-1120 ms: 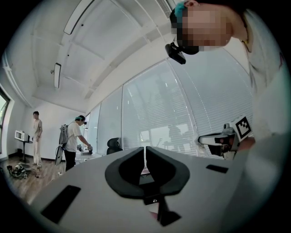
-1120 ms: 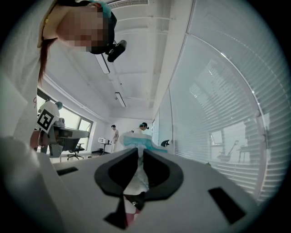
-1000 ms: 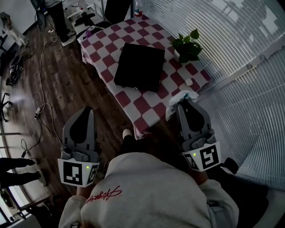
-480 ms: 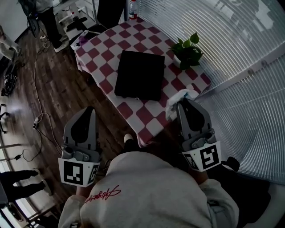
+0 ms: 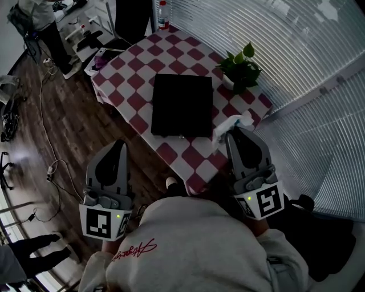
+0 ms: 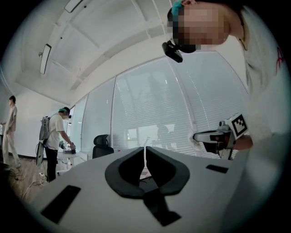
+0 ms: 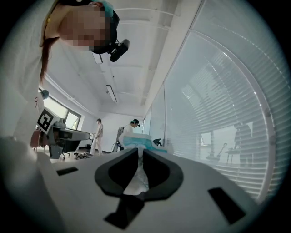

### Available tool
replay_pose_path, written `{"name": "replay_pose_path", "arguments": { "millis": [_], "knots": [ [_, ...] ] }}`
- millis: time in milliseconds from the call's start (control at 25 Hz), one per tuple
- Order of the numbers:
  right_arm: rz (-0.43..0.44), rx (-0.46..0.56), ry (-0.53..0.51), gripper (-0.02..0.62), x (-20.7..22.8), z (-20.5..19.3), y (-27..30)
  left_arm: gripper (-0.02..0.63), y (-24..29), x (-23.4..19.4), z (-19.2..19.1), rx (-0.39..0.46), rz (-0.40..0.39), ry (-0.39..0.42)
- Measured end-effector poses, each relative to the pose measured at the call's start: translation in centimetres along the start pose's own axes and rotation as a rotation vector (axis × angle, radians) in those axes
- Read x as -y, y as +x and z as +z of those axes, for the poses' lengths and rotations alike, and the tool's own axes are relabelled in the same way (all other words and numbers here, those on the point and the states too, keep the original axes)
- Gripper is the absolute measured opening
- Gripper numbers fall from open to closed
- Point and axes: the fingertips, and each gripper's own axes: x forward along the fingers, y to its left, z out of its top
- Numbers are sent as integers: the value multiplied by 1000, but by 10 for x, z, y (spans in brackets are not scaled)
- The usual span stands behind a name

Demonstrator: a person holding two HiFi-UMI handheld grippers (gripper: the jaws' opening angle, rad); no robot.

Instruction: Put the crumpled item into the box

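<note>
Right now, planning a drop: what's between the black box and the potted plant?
Head view: only bare red checked tablecloth between flat black box and green potted plant.

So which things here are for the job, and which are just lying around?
For the job: crumpled cloth, pinched in the shut right gripper; black box on the table.
Just lying about: potted plant, bottle, and the left gripper, shut on nothing.
</note>
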Motion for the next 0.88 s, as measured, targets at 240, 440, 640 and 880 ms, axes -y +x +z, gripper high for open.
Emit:
{"name": "replay_pose_path", "arguments": {
  "millis": [240, 440, 640, 880],
  "knots": [
    [-19, -7, -14, 44, -2, -1, 14, 25, 13, -10, -5, -7, -37, -5],
    [-21, -19, -19, 44, 1, 1, 20, 25, 21, -16, -2, -1, -39, -7],
    [-9, -12, -28, 44, 11, 1, 22, 25, 28, -15, 1, 8, -13, 2],
    [43, -16, -35, 43, 20, 1, 31, 25, 30, -13, 3, 5, 35, 3]
  ]
}}
